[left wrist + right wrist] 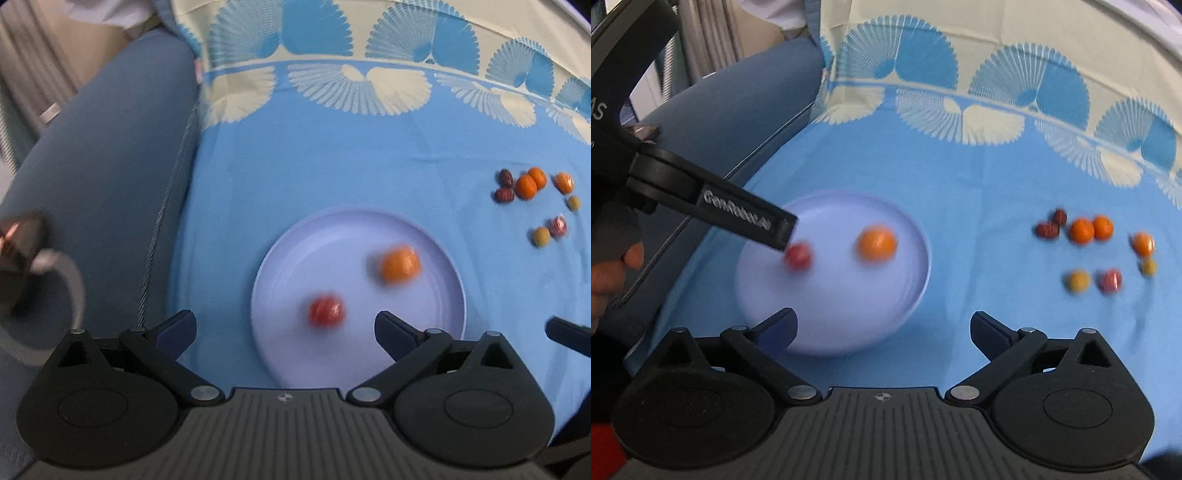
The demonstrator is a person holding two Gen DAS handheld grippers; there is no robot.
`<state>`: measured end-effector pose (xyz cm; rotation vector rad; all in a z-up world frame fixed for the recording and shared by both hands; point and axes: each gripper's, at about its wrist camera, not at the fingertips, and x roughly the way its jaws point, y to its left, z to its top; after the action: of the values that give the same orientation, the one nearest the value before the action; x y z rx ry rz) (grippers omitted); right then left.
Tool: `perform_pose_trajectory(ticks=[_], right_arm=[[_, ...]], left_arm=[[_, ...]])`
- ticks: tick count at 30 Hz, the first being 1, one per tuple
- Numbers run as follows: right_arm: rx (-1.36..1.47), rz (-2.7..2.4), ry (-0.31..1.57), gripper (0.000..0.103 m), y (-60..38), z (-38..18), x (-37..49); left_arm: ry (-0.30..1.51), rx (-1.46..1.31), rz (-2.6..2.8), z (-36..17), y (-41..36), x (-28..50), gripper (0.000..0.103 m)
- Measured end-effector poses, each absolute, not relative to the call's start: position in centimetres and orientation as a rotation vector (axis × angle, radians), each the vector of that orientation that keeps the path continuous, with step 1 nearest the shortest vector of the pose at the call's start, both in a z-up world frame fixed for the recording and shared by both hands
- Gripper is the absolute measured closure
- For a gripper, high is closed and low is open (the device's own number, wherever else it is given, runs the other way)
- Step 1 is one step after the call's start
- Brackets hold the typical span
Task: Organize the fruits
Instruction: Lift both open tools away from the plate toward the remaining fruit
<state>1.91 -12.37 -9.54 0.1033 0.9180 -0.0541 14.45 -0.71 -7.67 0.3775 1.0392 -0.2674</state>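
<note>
A pale lilac plate (295,258) (768,295) lies on the blue cloth and holds an orange fruit (400,264) (877,243) and a small red fruit (327,310) (798,256). My left gripper (284,328) is open and empty above the plate's near side; its fingers (746,218) also show in the right wrist view, just above the red fruit. My right gripper (882,326) is open and empty over the plate's right edge. To the right lie loose fruits: oranges (526,186) (1081,230), dark red dates (504,195) (1047,229), yellow-green ones (541,236) (1078,281) and a pink one (557,226) (1111,280).
A grey-blue sofa arm (110,177) (738,110) borders the cloth on the left. The cloth's cream fan-pattern border (351,88) (960,110) runs along the back. My right gripper's fingertip (565,332) shows at the left wrist view's right edge.
</note>
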Motion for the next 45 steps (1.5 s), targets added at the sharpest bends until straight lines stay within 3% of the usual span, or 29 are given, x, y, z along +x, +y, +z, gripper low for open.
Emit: perform_pose_trajectory(ticks=[6,20,45], right_arm=[[0.087,-0.004,0.919,0.001,-9.9,-7.6,-4.1],[0.064,-0.108,0.698,0.001,-10.5,-2.6,-10.8],[0.045,-0.113,0.655,0.001,-9.8,-1.4,-12.9]], left_arm=[[1.146,0.344,-0.231,-7.0,2.6,8.9,0.0],[1.038,0.362,-0.212,-3.6,3.5,0.2,0.0],[0.98,0.365,-0.219,-1.6,3.5,-2.3,0.0]])
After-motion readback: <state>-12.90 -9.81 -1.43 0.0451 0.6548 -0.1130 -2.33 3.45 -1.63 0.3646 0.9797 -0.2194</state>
